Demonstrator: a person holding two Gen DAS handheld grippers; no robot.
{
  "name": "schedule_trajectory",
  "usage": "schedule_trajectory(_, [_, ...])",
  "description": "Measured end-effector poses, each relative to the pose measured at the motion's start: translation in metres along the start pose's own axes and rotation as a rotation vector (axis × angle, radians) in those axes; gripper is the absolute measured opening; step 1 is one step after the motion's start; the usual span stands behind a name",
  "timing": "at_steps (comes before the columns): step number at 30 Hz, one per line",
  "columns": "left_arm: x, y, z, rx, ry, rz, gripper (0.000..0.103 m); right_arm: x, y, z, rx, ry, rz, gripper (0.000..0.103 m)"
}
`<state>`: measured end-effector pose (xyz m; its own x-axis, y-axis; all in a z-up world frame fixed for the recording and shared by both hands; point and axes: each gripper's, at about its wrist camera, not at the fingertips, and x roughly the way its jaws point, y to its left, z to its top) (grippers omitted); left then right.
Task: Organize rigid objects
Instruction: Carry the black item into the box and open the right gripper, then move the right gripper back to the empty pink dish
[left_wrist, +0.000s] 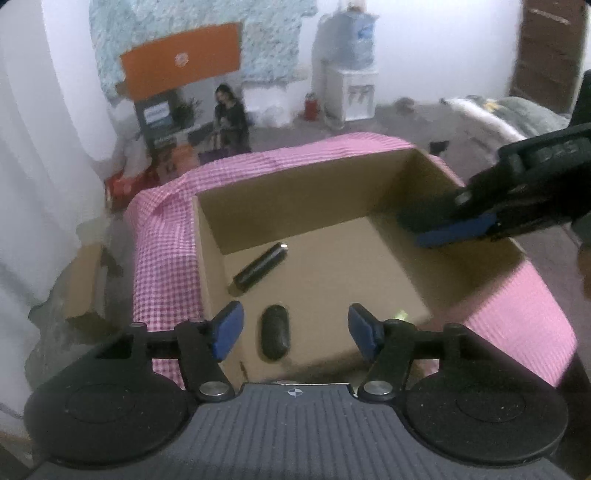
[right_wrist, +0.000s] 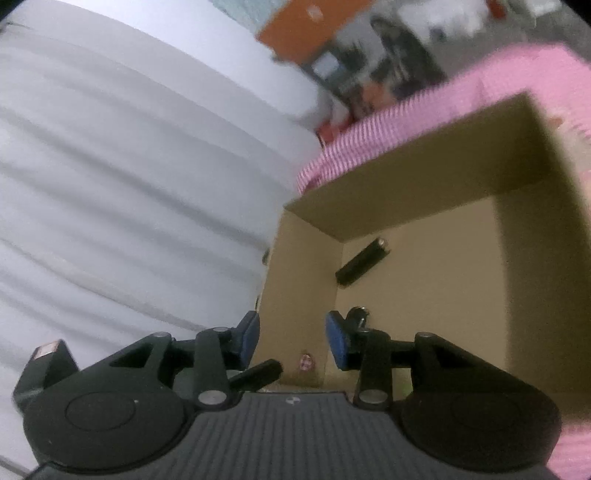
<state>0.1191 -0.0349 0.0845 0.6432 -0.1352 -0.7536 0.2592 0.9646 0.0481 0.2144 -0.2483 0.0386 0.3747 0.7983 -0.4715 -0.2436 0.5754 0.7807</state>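
An open cardboard box (left_wrist: 399, 184) (right_wrist: 424, 177) stands on a table under a pink checked cloth (left_wrist: 162, 258). On the box floor lies a black cylinder with a shiny end (left_wrist: 260, 267) (right_wrist: 364, 262). Nearer me, a black oval object (left_wrist: 275, 332) lies on the floor. My left gripper (left_wrist: 295, 330) hangs open above it, blue pads well apart and clear of it. My right gripper (right_wrist: 291, 339) (left_wrist: 454, 229) is over the box's right side, open with nothing between its pads. A short black stick-like shape (right_wrist: 256, 373) shows low by its left finger; what it is I cannot tell.
A white curtain (right_wrist: 129, 184) hangs left of the table. Beyond the table are an orange board (left_wrist: 181, 68), a seated person (left_wrist: 231, 114), a water dispenser (left_wrist: 351, 85) and bedding on the floor (left_wrist: 517, 114). A small cardboard box (left_wrist: 85, 291) sits on the floor at left.
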Motion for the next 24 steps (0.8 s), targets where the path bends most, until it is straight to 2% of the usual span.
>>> schedule_trajectory(6, [-0.016,-0.025,-0.033,0.005,-0.011,-0.119,0.069,-0.083,0.001,-0.047,-0.052,-0.121,-0.053,0.043])
schedule_trajectory(10, [-0.013,-0.042,-0.057,0.018,-0.023,-0.174,0.071,-0.133,0.002,-0.075,-0.084,-0.198,-0.145,0.043])
schedule_trajectory(14, [-0.001,-0.062,-0.082,0.039,-0.026,-0.234,0.071,-0.167,-0.001,-0.102,-0.107,-0.227,-0.22,0.044])
schedule_trajectory(18, [0.015,-0.089,-0.102,0.103,-0.038,-0.194,0.071,-0.161,-0.015,-0.125,-0.083,-0.183,-0.241,0.044])
schedule_trajectory(24, [0.04,-0.107,-0.112,0.195,0.034,-0.194,0.071,-0.11,-0.045,-0.153,-0.051,-0.087,-0.281,0.044])
